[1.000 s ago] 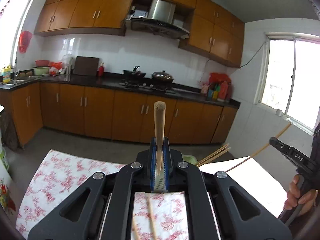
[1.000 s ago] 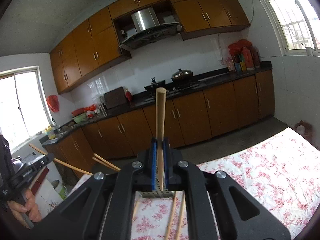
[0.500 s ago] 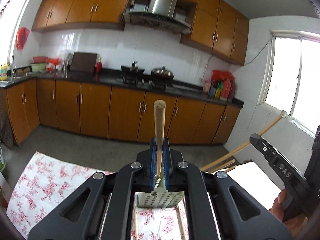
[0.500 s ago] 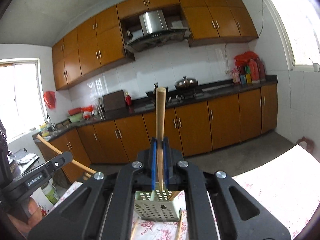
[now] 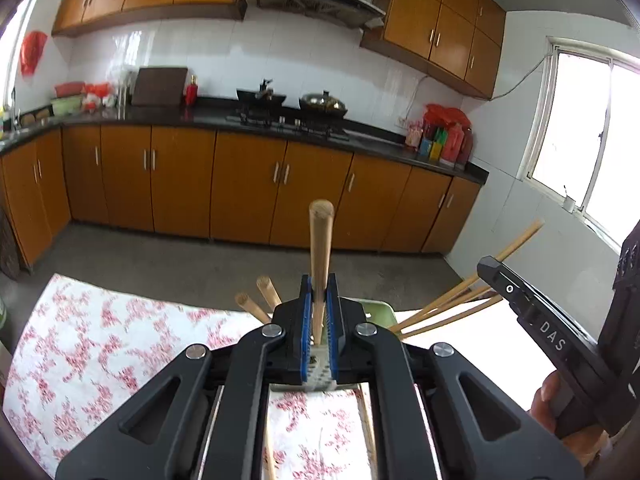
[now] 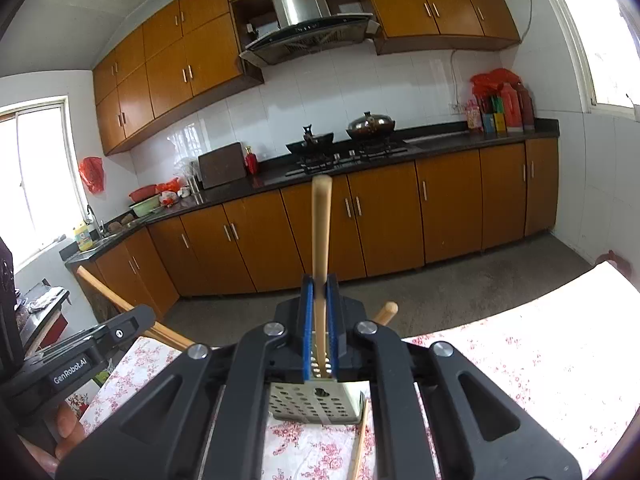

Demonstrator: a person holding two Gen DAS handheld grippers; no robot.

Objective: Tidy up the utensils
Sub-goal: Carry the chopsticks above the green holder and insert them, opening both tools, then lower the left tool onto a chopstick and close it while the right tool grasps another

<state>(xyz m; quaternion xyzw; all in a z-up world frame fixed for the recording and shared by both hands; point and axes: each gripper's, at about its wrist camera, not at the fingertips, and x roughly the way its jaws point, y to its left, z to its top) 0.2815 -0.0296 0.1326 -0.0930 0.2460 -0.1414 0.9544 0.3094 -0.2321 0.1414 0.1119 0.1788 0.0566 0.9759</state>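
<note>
Moved: both claws have tipped down toward the perforated metal holder (image 6: 316, 402).
Left claw (image 5: 319, 334): clamped on one chopstick (image 5: 320, 256).
Right claw (image 6: 319, 332): clamped on another chopstick (image 6: 321, 240), held upright for dropping in.
Holder: on floral table (image 6: 540, 368), chopsticks already inside.

White tablecloth (image 5: 100, 344) (red florals), tan chopstick (image 5: 320, 248), orange-brown cabinets (image 5: 180, 188).

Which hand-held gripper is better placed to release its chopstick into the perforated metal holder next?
Probably the right hand-held gripper: its chopstick tip seems inside the holder; the left chopstick seems to end above it.
</note>
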